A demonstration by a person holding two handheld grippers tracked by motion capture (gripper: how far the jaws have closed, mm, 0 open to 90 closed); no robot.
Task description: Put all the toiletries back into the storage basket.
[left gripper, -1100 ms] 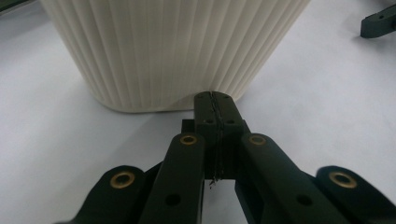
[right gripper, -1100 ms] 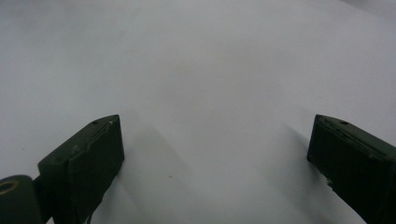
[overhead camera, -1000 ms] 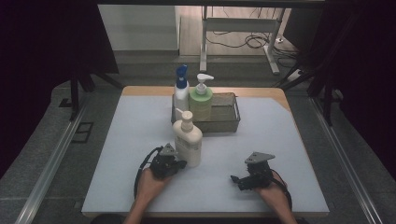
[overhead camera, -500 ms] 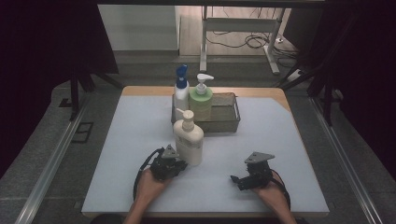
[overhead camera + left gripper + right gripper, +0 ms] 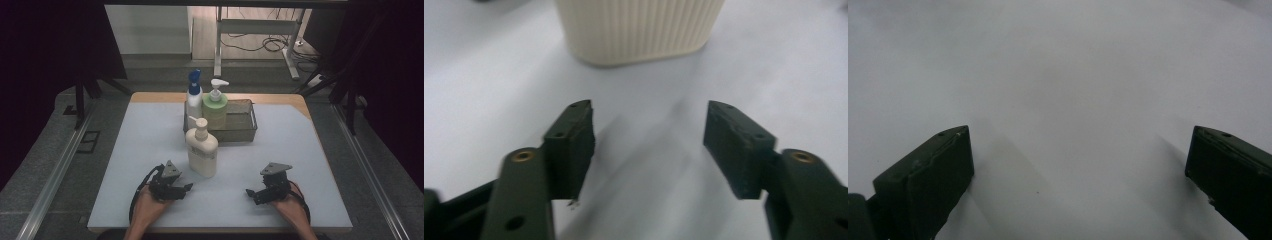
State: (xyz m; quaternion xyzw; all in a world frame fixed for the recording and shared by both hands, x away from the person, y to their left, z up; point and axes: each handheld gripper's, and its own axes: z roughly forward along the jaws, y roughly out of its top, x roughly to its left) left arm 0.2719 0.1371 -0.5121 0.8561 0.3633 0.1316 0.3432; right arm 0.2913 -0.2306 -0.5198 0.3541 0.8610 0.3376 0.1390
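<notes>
A cream pump bottle [image 5: 201, 149] stands upright on the white table mat, just in front of a metal mesh basket [image 5: 244, 122]. My left gripper [image 5: 186, 187] rests low on the mat right below that bottle, open, with nothing between its jaws. In the left gripper view the ribbed base of the cream bottle [image 5: 636, 27] sits a short way beyond my left gripper [image 5: 648, 129]. My right gripper [image 5: 248, 193] lies on the mat to the right, open wide and empty. In its own view the right gripper [image 5: 1078, 155] faces bare mat.
In the basket's left end stands a green pump bottle [image 5: 215, 107], and a white bottle with a blue cap [image 5: 194, 93] stands at its left side. The white mat [image 5: 310, 165] covers the wooden table. Metal rails run along both sides of the table.
</notes>
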